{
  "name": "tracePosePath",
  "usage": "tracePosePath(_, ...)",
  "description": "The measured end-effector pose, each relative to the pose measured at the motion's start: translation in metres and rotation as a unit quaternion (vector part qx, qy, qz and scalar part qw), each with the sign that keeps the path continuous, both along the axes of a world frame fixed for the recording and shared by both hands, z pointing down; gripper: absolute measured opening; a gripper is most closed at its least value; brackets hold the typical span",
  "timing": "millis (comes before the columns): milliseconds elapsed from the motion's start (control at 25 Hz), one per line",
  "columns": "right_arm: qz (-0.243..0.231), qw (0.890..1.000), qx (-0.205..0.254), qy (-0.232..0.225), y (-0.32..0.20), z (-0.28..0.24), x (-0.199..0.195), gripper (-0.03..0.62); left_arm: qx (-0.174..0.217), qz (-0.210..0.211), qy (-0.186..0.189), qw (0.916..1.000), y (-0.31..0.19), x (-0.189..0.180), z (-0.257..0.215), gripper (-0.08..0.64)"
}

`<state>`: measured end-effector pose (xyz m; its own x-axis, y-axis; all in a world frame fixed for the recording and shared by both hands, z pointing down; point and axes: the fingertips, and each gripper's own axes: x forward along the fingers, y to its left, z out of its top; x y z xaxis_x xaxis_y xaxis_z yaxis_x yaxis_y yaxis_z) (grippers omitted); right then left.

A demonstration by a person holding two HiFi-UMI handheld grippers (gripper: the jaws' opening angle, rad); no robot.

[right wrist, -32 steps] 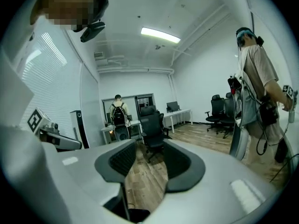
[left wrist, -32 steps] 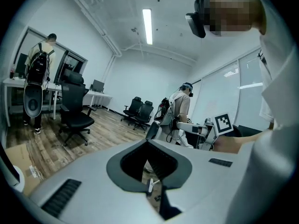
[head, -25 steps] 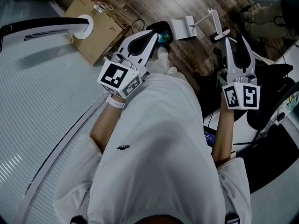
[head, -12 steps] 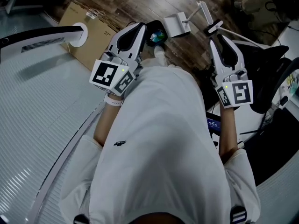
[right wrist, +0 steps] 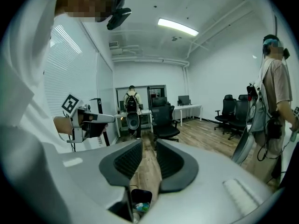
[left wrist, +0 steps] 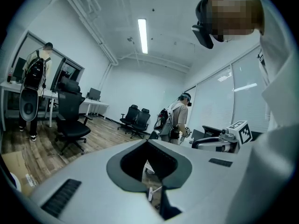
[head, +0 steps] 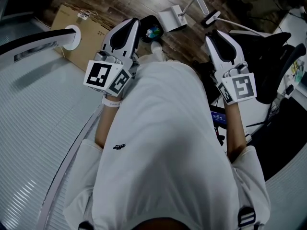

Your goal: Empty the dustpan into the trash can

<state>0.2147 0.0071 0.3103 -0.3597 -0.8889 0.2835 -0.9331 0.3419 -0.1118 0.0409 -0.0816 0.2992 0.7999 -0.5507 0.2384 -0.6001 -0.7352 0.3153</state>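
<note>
Two grippers up front, both empty. L gripper [head: 130, 24]: jaws together. R gripper [head: 214, 34]: jaws part-way apart, just been closing, nothing btwn them. White dustpan [head: 168, 19] lies on wood floor [head: 122, 1] at 12 o'clock in head view, btwn the two tips. Black trash can [head: 152, 30] w/ coloured litter sits just at its 8 o'clock, beside L tip. At 10 o'clock, cardboard box [head: 62, 20].

Wood-plank floor [head: 120, 1] under me. On it: cardboard box [head: 91, 30] at left, black trash can [head: 146, 23] with coloured scraps inside, white dustpan [head: 170, 19] just right of the can, can't tell if touching. Black office chair [head: 268, 42] farther right.
</note>
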Motion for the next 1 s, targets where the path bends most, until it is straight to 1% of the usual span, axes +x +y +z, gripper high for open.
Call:
tracePosePath(80,0.005,1.000,0.003,0.001,0.000,-0.001,0.000,0.079,-0.001,0.001,0.001,1.0000,0.003,0.001,0.001,0.008)
tracePosePath(280,0.010,1.000,0.004,0.000,-0.002,-0.001,0.000,0.074,-0.005,-0.001,0.004,1.0000,0.008,0.000,0.002,0.008)
tracePosePath(400,0.008,1.000,0.003,0.002,-0.003,-0.001,-0.001,0.013,-0.009,0.000,0.002,1.0000,0.010,-0.001,0.005,0.008)
tracePosePath(720,-0.010,1.000,0.005,0.015,-0.007,-0.006,-0.012,0.012,-0.010,-0.001,0.005,0.9999,0.008,-0.006,0.002,0.008)
tracePosePath(1000,-0.016,1.000,0.003,0.017,-0.009,-0.008,-0.023,0.012,-0.010,0.001,0.008,0.9999,0.008,-0.014,0.002,0.008)
